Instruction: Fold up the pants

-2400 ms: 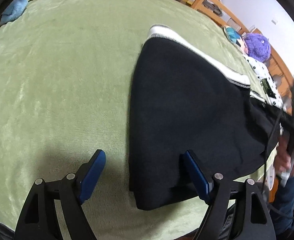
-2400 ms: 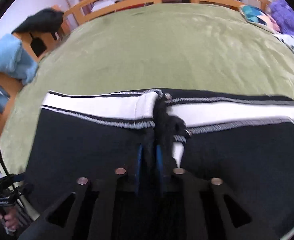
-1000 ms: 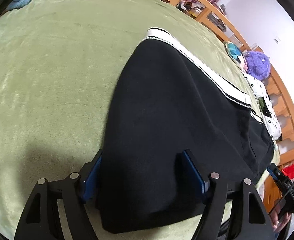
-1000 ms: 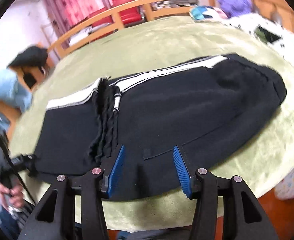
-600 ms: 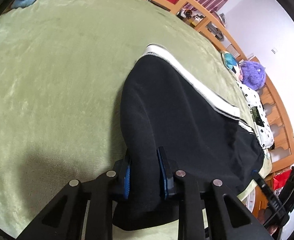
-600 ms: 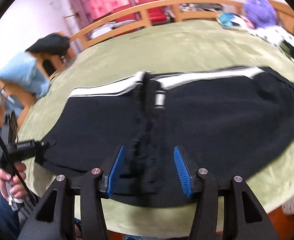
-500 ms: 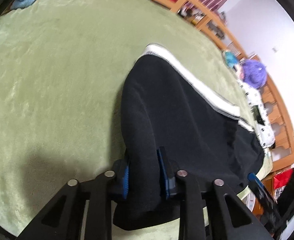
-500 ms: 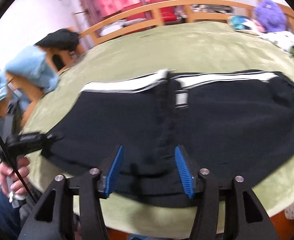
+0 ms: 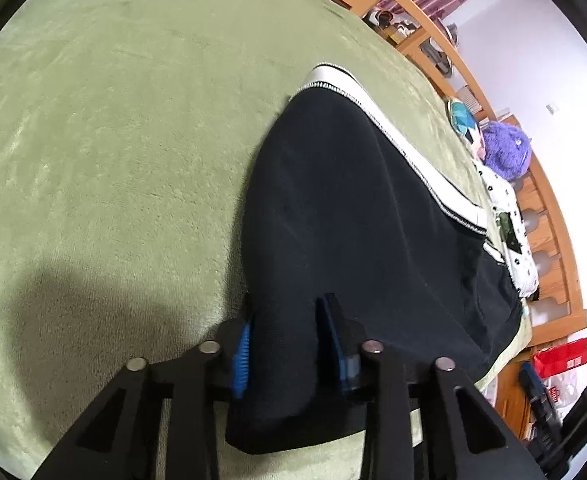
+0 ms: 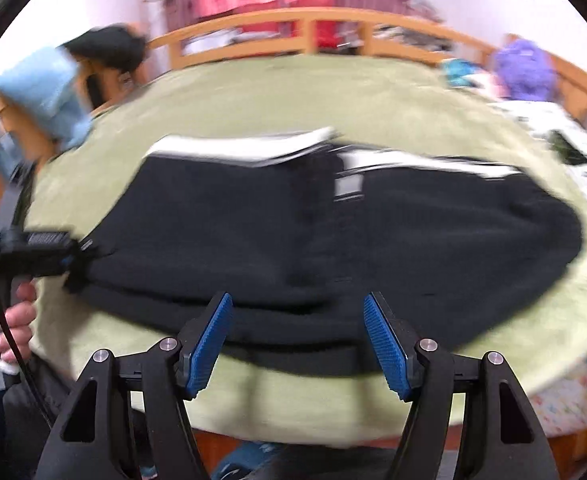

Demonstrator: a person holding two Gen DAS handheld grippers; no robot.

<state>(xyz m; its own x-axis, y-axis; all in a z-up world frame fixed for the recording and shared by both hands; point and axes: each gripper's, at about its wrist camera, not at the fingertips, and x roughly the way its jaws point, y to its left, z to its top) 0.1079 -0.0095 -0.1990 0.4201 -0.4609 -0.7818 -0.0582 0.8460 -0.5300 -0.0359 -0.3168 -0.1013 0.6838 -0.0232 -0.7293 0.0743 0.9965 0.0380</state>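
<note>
Currently we log: left gripper [image 9: 289, 332] fingers clamped on black pants [image 9: 353, 216] over green bed [image 9: 113, 120]; right gripper [image 10: 298, 334] fingers spread wide, holding nothing.

pants [image 9: 357, 216]: matt black knit cloth, soft nap, smooth white side stripe [image 9: 397, 136] with stitched edging.
blanket [image 9: 113, 120]: green plush cloth, short fuzzy pile, faint sheen.
left claw [image 9: 289, 344], right claw [image 10: 297, 344]: matt black plastic arms, ribbed blue rubbery pads [image 10: 209, 340], bright metal pins.
bed rail [image 10: 293, 20]: smooth varnished wood.
</note>
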